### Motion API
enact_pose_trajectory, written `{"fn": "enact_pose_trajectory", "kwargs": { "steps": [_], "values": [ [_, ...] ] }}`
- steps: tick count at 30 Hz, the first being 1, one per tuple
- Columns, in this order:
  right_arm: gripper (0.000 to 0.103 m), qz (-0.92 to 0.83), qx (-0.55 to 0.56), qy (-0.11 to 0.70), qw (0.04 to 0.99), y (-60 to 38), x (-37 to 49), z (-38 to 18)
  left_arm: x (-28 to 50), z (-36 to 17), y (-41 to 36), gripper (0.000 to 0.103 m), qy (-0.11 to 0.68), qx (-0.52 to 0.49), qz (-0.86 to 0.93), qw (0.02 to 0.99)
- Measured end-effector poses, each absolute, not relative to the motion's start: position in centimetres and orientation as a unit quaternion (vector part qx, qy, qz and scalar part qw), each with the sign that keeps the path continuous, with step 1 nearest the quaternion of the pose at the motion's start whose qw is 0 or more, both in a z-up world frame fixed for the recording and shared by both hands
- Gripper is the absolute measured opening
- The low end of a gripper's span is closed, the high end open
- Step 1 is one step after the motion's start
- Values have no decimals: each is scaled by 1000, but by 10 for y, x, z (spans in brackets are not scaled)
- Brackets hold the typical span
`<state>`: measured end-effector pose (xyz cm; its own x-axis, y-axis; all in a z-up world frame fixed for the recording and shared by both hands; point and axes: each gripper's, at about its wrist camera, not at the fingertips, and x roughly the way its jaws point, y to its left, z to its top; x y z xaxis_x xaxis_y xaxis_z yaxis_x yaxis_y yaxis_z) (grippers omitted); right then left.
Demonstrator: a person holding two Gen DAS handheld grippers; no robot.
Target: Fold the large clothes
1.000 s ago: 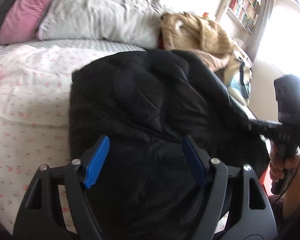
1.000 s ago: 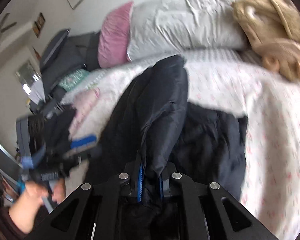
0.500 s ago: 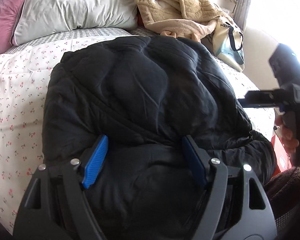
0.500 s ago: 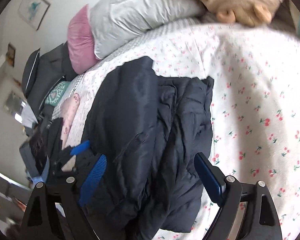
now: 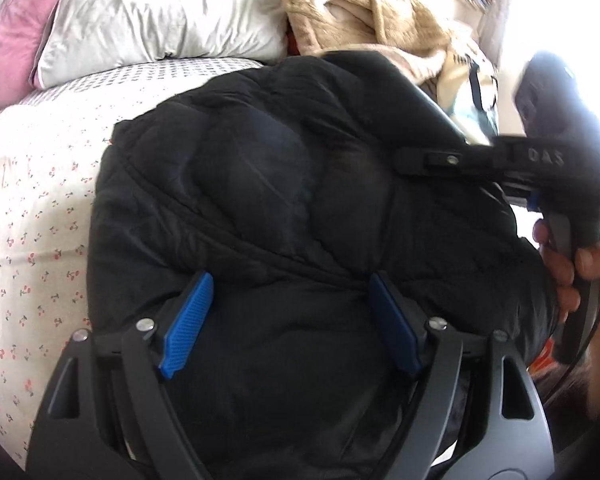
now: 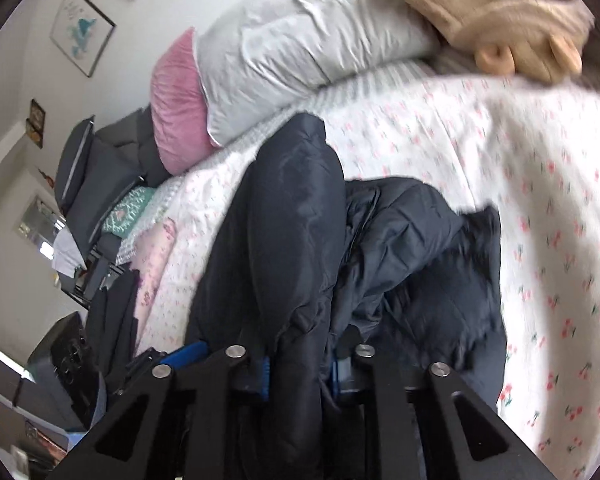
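Right gripper (image 6: 298,374) – I re-closed its jaws, pinching black puffer jacket (image 6: 296,216) fold | left gripper (image 5: 288,326) spread – next fold ready.

"DAS" in pale letters on the black body of the right hand-held gripper (image 5: 420,159), slightly blurred.

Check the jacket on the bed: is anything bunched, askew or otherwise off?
Yes. The black puffer jacket is not flat: its part toward the cherry-print bedspread lies crumpled, and the right gripper, just closed, pinches a raised fold.
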<state>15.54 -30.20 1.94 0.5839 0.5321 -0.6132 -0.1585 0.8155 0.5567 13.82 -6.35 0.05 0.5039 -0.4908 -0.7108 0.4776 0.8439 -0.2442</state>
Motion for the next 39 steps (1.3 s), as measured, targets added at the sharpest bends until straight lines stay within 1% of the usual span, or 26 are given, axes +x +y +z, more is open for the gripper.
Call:
{"fn": "enact_pose_trajectory", "kwargs": {
  "steps": [3,5,6,8,9,10,11,12,13,14,19,20,21,22,26,33,35,37,39],
  "values": [
    [18,205,222,374,877,-320,149,41,146,14,-49,80,396,-54,-265,878],
    [18,205,228,367,878,-345,146,42,152,17,-40,81,392,-79,-256,880],
    [19,198,229,370,878,-355,148,37,155,17,-37,83,395,-87,-251,879],
    [26,155,213,396,880,-370,151,16,162,9,-34,83,409,-92,-236,877],
    [38,128,199,422,875,-376,155,0,164,4,-35,83,419,-89,-228,874],
    [58,108,190,451,866,-380,159,-17,167,-2,-36,83,430,-85,-222,871],
    [68,92,195,485,848,-386,162,-40,169,-8,-37,83,441,-81,-219,867],
    [81,89,225,513,824,-393,163,-62,171,-13,-38,85,447,-83,-222,863],
    [83,97,275,530,796,-402,162,-78,173,-14,-38,88,452,-86,-220,860],
    [82,105,292,529,790,-407,162,-78,174,-15,-39,89,458,-85,-216,858],
    [85,95,237,514,819,-407,154,-43,181,-11,-35,90,467,-94,-208,854],
    [85,96,241,510,820,-410,152,-40,183,-12,-31,92,471,-102,-205,852],
    [85,100,253,506,819,-414,149,-37,185,-13,-29,99,477,-109,-206,847],
    [86,108,276,501,813,-419,147,-36,187,-17,-27,101,487,-118,-207,840],
    [87,135,356,501,777,-432,147,-49,193,-33,-20,101,518,-152,-210,815],
    [87,160,377,549,728,-409,158,-71,198,-55,-15,103,540,-185,-231,788],
    [91,160,378,562,718,-403,162,-81,198,-63,-12,103,547,-191,-234,781],
    [102,153,373,570,716,-399,164,-89,199,-71,-10,103,558,-206,-237,768],
    [102,159,383,576,704,-395,166,-98,200,-77,-5,103,567,-224,-241,755]
  ]
}}
